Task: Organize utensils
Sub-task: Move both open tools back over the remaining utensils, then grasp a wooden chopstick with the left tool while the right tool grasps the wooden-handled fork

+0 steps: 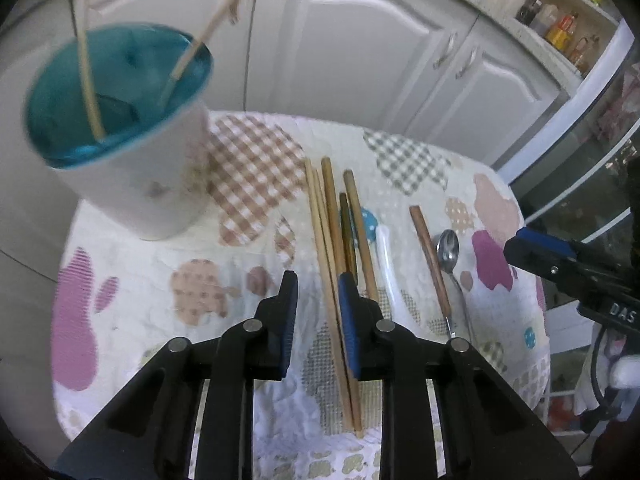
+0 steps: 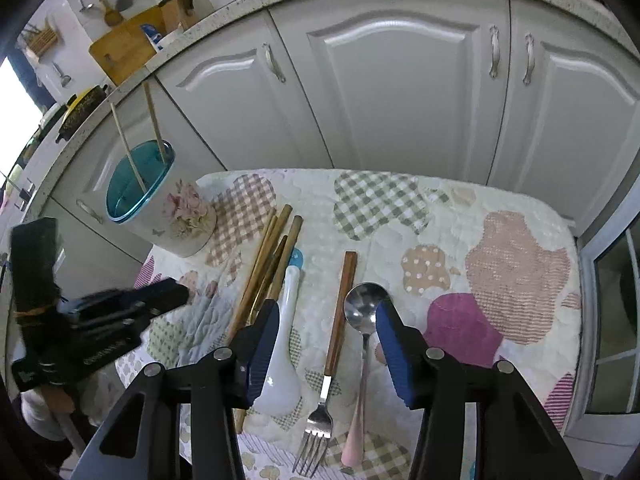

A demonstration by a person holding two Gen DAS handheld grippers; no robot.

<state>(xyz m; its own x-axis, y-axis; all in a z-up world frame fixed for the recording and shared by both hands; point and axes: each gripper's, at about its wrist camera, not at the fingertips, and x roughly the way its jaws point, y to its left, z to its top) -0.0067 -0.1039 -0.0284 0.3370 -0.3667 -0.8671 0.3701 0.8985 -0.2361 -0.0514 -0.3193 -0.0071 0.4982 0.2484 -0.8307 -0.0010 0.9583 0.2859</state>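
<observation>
Cup [image 2: 160, 200]: far left on the quilted cloth [image 2: 500, 208], 2 sticks inside.
Left gripper [image 1: 318, 304]: jaws apart, empty, beside the chopsticks [image 1: 332, 224].
Right gripper [image 2: 326, 336]: jaws wide, empty, over fork [image 2: 332, 344] and spoon [image 2: 362, 308].

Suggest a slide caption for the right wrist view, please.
Open right tongs hover over fork and metal spoon on the patchwork cloth.

the cup [image 1: 120, 132] is motion-blurred; the fork [image 2: 316, 436] tines meet the frame edge.
</observation>
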